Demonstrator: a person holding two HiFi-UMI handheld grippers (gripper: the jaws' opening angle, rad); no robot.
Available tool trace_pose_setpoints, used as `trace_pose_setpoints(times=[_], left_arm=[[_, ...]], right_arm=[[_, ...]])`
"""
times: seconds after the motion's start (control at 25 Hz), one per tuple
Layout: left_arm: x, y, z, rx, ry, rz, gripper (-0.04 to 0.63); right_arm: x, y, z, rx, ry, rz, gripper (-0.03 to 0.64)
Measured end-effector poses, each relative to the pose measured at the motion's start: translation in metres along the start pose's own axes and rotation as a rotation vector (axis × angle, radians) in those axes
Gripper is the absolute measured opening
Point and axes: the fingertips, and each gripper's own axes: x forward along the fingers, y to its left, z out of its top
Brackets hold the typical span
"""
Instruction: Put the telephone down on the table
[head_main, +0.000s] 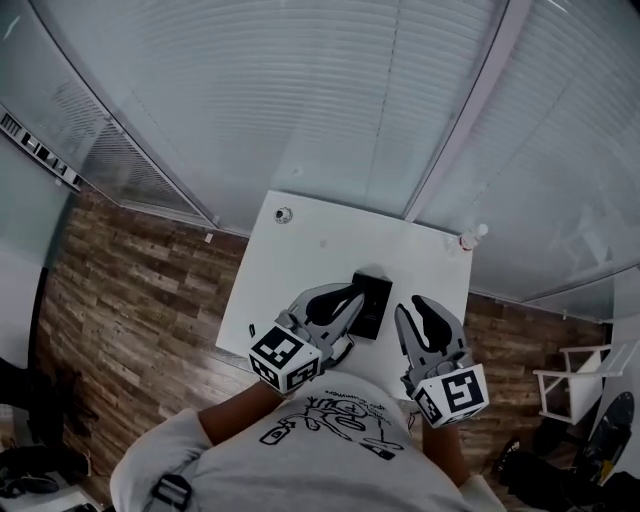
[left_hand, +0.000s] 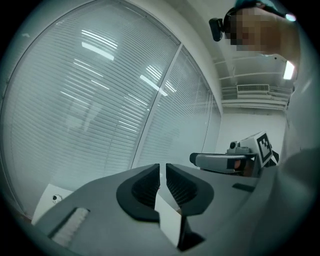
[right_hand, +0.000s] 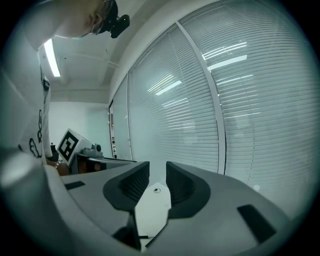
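The black telephone (head_main: 372, 305) lies flat on the white table (head_main: 300, 250), near its front edge. My left gripper (head_main: 355, 296) hovers over the phone's left side; in the left gripper view its jaws (left_hand: 162, 172) stand almost together with nothing between them. My right gripper (head_main: 414, 304) hangs just right of the phone, apart from it. In the right gripper view its jaws (right_hand: 157, 172) show a narrow gap, and only the table top (right_hand: 152, 210) is seen through it. Neither gripper holds anything.
A small round object (head_main: 283, 214) sits near the table's far left corner, and a small white bottle (head_main: 470, 237) stands at the far right corner. Blinds cover the window wall behind. Wood floor (head_main: 130, 290) lies to the left, and a white rack (head_main: 570, 385) stands to the right.
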Motion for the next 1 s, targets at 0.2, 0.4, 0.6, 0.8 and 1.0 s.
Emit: trace_pose_setpoints(times=[0.2,0.4,0.6,0.8,1.0], left_arm=[[-0.009,-0.008,0.004,0.097,-0.006,0.041,0.028],[-0.018,-0.008,0.007,0.109,-0.016,0.058,0.023],[-0.022,-0.006,0.014,0.127,-0.033,0.07,0.02],[-0.023,-0.006,0.018,0.138,-0.046,0.076,0.018],[-0.023,-0.006,0.019,0.133,-0.051,0.07,0.017]], right_arm=[[-0.009,0.004,0.007,-0.045,-0.016,-0.009,0.086],[-0.014,0.009,0.01,-0.089,-0.017,-0.034,0.075],[-0.016,0.009,0.011,-0.103,-0.016,-0.06,0.069],[-0.019,0.006,0.01,-0.104,-0.013,-0.075,0.069],[-0.02,0.005,0.012,-0.108,-0.016,-0.086,0.067]])
